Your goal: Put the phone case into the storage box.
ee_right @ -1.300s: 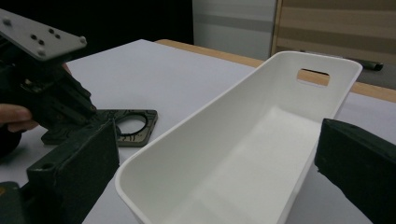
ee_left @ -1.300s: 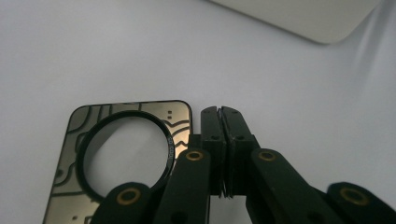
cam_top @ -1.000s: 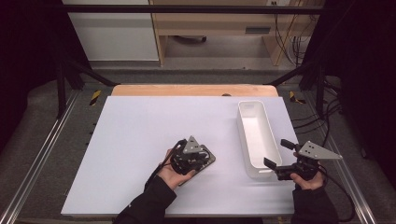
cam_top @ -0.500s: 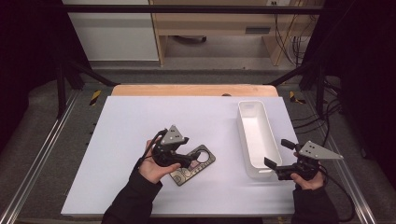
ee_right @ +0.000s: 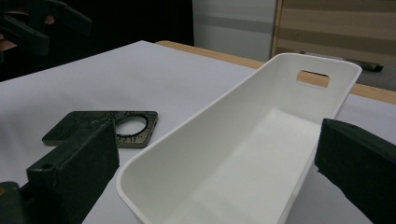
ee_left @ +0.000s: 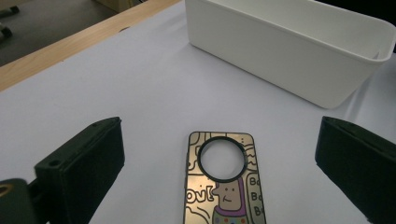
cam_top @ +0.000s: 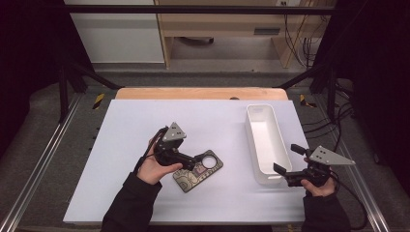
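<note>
The right gripper [ee_right: 219, 177] looks along its two black jaws, which stand wide apart at the bottom corners with the near end of a white plastic bin [ee_right: 261, 140] between them, the pads not pressing on it. The bin is long and empty, with a handle slot [ee_right: 313, 78] in its far wall. Left of it, a patterned phone case [ee_right: 100, 127] lies flat on the white tabletop [ee_right: 154, 74]. The left gripper [ee_right: 35, 23] hangs at the upper left.

We see the phone case [cam_top: 198, 171] lying flat on the white table [cam_top: 121, 125], cartoon print up, its round camera ring toward the white bin [cam_top: 278, 145].
</note>
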Motion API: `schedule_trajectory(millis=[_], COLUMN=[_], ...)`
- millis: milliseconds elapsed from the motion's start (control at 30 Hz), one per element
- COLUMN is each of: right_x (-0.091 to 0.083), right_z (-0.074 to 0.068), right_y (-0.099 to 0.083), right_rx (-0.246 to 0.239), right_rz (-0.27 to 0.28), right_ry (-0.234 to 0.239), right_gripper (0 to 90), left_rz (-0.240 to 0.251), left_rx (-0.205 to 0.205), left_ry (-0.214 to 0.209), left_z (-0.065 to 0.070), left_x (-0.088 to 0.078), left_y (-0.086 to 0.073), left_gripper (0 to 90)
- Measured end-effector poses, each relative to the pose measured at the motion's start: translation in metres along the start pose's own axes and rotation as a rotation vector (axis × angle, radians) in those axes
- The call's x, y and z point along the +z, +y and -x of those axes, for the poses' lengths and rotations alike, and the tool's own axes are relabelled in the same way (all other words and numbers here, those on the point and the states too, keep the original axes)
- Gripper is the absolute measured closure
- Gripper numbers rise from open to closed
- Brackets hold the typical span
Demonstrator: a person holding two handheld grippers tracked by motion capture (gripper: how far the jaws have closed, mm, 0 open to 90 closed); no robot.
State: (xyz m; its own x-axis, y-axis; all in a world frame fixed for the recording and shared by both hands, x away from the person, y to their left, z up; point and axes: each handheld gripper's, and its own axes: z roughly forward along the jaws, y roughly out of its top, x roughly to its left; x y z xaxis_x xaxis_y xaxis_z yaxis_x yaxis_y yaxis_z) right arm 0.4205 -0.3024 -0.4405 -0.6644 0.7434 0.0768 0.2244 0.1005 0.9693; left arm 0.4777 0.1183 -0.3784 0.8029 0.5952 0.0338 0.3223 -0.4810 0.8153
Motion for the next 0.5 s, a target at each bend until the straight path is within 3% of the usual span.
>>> schedule_trajectory(millis=[500], right_x=[-0.001], right_z=[0.0], right_y=[0.001], right_rx=[-0.001], right_rz=[0.006], right_ry=[0.003], right_gripper=[0.4], left_rz=[-0.087], left_rx=[0.036], left_ry=[0.017], left_z=[-0.001], left_x=[0.029], left_y=[-0.005], left_gripper=[0.1])
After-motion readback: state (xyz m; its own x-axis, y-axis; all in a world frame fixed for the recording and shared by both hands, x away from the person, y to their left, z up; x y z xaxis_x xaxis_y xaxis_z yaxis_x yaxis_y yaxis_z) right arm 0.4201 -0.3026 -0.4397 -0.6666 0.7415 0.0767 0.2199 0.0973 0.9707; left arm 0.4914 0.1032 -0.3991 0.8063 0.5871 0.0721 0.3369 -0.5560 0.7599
